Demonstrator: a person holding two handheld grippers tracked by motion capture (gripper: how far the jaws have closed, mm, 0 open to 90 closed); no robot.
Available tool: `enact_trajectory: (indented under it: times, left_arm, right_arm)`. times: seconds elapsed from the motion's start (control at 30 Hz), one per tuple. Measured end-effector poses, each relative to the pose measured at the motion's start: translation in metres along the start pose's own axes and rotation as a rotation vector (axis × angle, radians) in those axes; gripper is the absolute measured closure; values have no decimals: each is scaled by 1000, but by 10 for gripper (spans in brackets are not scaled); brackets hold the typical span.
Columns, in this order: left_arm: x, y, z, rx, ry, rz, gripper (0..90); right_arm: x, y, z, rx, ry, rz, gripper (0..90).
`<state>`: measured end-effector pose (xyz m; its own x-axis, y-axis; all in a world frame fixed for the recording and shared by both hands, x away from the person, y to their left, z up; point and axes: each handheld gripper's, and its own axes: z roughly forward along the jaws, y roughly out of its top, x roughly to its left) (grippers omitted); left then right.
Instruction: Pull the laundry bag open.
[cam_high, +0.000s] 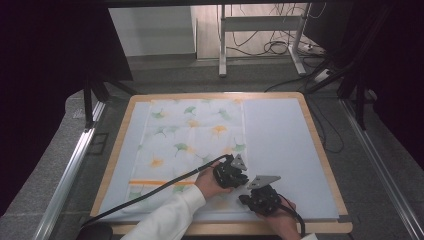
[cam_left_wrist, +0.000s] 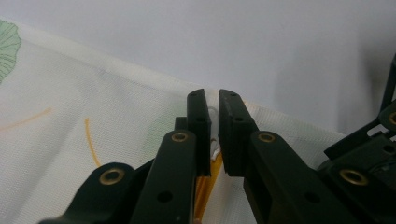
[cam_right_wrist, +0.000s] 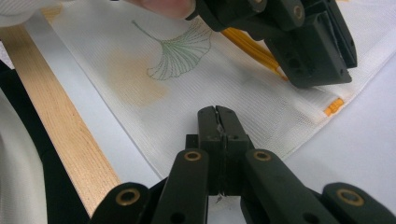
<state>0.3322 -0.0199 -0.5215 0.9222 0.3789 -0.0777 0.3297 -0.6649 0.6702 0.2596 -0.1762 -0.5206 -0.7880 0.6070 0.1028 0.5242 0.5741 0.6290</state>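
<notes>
White cloth w/ green and orange ginkgo-leaf print (cam_high: 192, 135) lies flat on a pale grey mat (cam_high: 280, 150) covering a wood-rimmed table (cam_high: 320, 145). Cloth takes the left-centre part of the mat; an orange stripe (cam_high: 155, 182) runs across it near the person's edge, approx 7 o'clock from the cloth's middle.

Both grippers sit at the cloth's near right corner, approx 5 o'clock from its centre, just beside each other.

Left gripper (cam_left_wrist: 212, 100): jaws narrow, only a thin slit between them. A bit of white fabric edge shows in that slit, w/ the orange stripe running right below. Pads look to be pinching the cloth hem, though how firmly can't be told. In the high view this gripper (cam_high: 231, 172) is at approx 11 o'clock from the other one, held by a hand (cam_high: 210, 185) in a white sleeve (cam_high: 170, 217).

Right gripper (cam_right_wrist: 217, 114): jaws pressed fully together, a sliver of cloth edge caught between the tips at the cloth's near border. In its view the left gripper hangs at approx 1 o'clock, over the stripe. In the high view the right gripper (cam_high: 257, 197) is over the cloth's near edge, nr the table's wood rim.
</notes>
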Motion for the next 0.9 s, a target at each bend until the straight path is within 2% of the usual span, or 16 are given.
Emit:
enact_trajectory:
  times: [0.17,0.57,0.7,0.8,0.9]
  left_arm:
    - [-2,0,0,3,12,10,848]
    - [-1,0,-1,11,3,16,852]
    - [0,0,-1,14,9,25,853]
    - [-1,0,-2,27,22,42,853]
    - [-1,-1,-3,31,27,47,853]
  right_arm:
    - [-2,1,0,-3,-10,7,893]
    - [-10,3,2,-10,-32,44,893]
    - [-13,5,3,-9,-37,67,895]
    - [-18,4,3,-10,-19,109,896]
    - [-21,4,3,-12,-6,131,897]
